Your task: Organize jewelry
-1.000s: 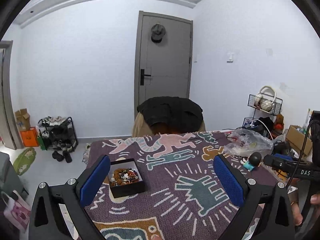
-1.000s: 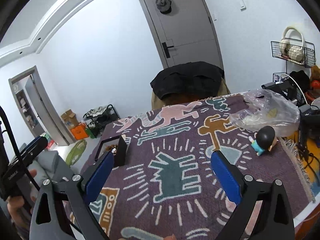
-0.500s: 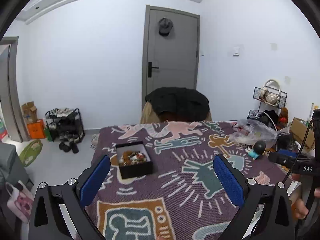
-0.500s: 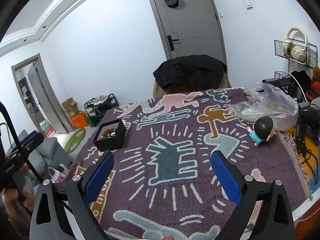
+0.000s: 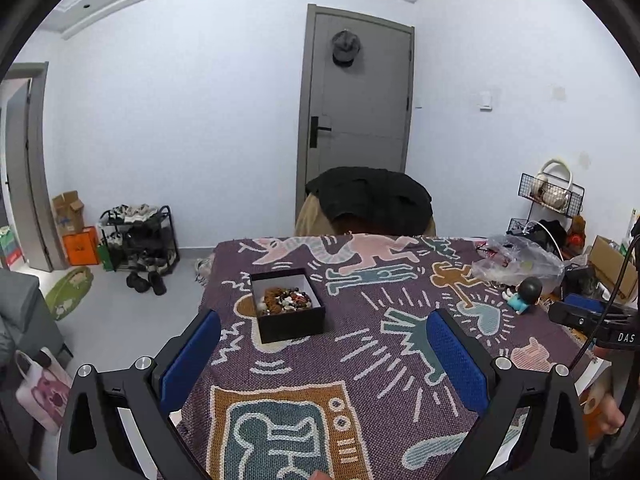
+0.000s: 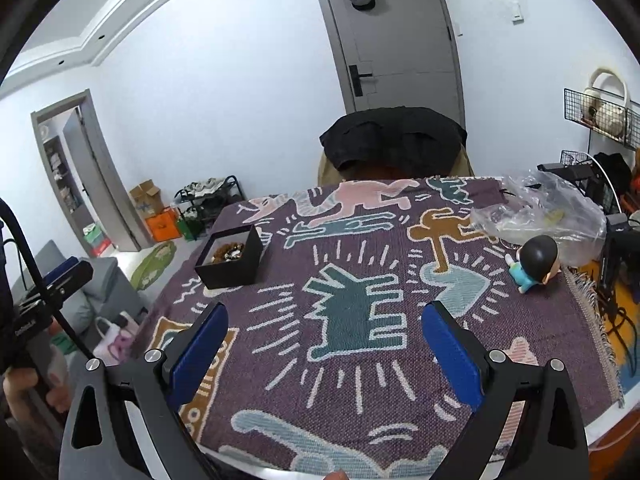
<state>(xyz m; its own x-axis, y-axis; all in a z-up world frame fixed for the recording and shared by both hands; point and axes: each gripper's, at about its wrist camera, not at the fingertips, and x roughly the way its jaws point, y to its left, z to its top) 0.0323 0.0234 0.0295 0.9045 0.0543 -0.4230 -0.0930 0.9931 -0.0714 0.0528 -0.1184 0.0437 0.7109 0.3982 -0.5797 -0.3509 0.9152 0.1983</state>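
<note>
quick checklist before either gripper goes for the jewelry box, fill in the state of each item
1. Left gripper open and empty: ok.
2. Right gripper open and empty: ok.
3. Black box lid off, jewelry reachable from above: ok.
4. Box upright on the patterned blanket: ok.
5. Path to box free; figurine and plastic bag sit far to the right: ok.
6. Which pieces are tangled in the pile: cannot tell.

The patterned cloth (image 6: 360,280) lies mostly bare across its middle and near edge, open for passage. A black box (image 5: 289,307) stands on its left part. At the right edge a doll (image 6: 534,262) and a plastic bag (image 6: 548,210) crowd together.
</note>
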